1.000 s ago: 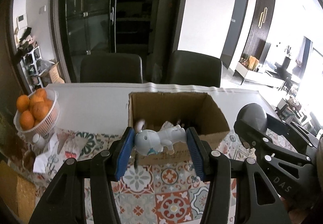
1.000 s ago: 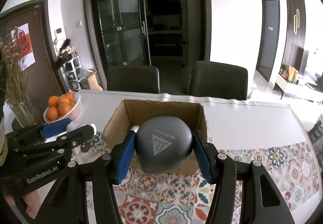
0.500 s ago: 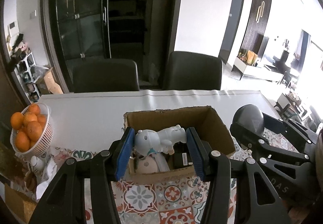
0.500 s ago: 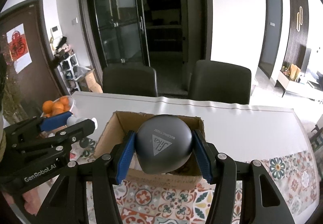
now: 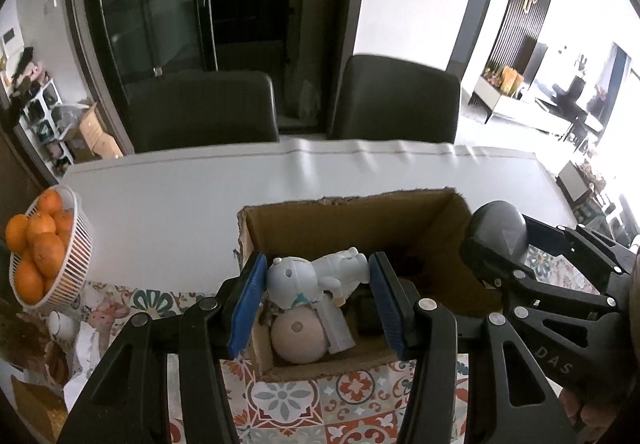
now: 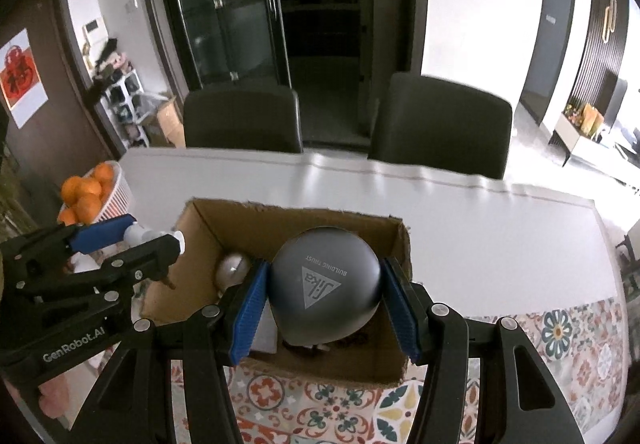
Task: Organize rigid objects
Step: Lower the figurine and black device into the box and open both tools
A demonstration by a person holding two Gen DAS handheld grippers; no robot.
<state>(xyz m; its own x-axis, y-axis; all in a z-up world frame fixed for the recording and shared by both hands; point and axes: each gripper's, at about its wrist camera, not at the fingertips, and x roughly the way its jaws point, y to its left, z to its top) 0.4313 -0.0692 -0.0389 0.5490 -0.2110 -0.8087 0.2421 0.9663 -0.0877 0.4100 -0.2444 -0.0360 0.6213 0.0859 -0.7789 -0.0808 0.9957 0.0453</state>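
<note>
My left gripper (image 5: 318,286) is shut on a white toy figure (image 5: 316,276), which hangs over the near left part of an open cardboard box (image 5: 352,209). Below it in the box lie a beige ball (image 5: 298,338) and some dark items. My right gripper (image 6: 324,298) is shut on a grey ball (image 6: 325,286) with a printed triangle logo, held above the same cardboard box (image 6: 244,213). In the left wrist view the right gripper (image 5: 496,244) and the grey ball (image 5: 500,230) show at the box's right side. The left gripper (image 6: 128,240) appears at the left of the right wrist view.
The box stands on a white table (image 5: 168,199) with a patterned tile cloth (image 5: 280,400) at the near edge. A white basket of oranges (image 5: 40,256) sits at the left. Two dark chairs (image 5: 200,107) stand behind the table. Small clutter (image 5: 72,328) lies under the basket.
Both grippers have moved forward over the box and tilted down, each still holding its object. The box interior with the beige ball has come into view beneath the toy.
</note>
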